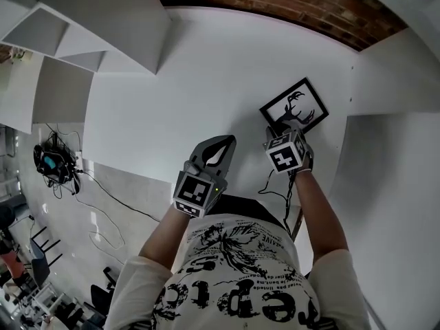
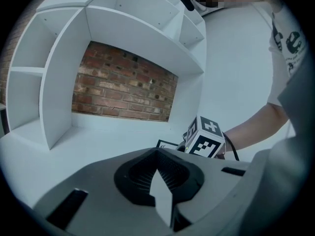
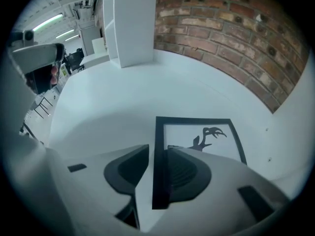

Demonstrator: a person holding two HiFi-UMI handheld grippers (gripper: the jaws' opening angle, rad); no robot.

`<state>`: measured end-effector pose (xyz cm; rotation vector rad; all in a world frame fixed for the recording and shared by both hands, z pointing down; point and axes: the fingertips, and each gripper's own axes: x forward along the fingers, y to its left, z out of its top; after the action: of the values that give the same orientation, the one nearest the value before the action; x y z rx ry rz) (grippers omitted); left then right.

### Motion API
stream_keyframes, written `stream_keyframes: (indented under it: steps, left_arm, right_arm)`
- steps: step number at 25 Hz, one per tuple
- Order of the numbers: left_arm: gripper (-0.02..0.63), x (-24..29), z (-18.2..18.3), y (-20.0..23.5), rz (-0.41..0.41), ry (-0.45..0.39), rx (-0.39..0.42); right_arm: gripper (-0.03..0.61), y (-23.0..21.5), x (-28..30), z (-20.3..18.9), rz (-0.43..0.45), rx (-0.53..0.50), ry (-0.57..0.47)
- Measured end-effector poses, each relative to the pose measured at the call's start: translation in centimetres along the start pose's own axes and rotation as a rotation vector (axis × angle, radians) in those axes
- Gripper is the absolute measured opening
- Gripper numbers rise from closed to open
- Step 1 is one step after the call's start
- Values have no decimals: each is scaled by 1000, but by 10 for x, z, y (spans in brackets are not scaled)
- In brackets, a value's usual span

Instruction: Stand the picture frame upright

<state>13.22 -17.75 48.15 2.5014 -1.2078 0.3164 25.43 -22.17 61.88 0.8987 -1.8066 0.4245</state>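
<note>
A black picture frame with a deer silhouette lies flat on the white shelf surface, at the right. My right gripper points steeply down at the frame's near corner. In the right gripper view the frame has its left black border in the gap between the jaws of my right gripper. White shows between that border and the left jaw, so the gripper is open. My left gripper hovers shut and empty to the frame's left. In the left gripper view my left gripper aims past a corner of the frame.
A brick wall closes the back of the shelf bay. White dividers and compartments stand at the left, and a white side panel at the right. Cables and a dark device lie on the floor at the far left.
</note>
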Motion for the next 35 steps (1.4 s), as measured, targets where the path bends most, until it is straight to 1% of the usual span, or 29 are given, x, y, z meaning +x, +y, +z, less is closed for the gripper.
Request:
stream_keyframes:
  steps: [2, 4, 8, 11, 15, 19, 26, 32, 35]
  left_arm:
    - [12, -1, 1, 5, -5, 4, 6]
    - [12, -3, 1, 11, -6, 5, 1]
    - [12, -8, 0, 20, -8, 16, -3]
    - [12, -13, -2, 23, -13, 21, -3]
    - [12, -16, -3, 20, -22, 18, 9]
    - [12, -37, 0, 20, -45, -13, 21]
    - [12, -64, -2, 10, -47, -41, 21]
    - [12, -90, -1, 0, -54, -99, 21]
    - [11, -105, 9, -5, -74, -143, 14]
  right_arm:
    - [124, -2, 5, -1, -21, -12, 22]
    - [92, -4, 7, -1, -45, -13, 33]
    - [74, -2, 8, 1, -67, -34, 55]
    - [74, 0, 8, 1, -78, -67, 56]
    - [75, 1, 8, -5, -67, -82, 55]
    - [74, 24, 2, -8, -56, -118, 57]
    - [74, 62, -13, -23, -33, -158, 40]
    - [74, 96, -23, -36, -11, -195, 40]
    - [74, 111, -29, -39, -7, -207, 45]
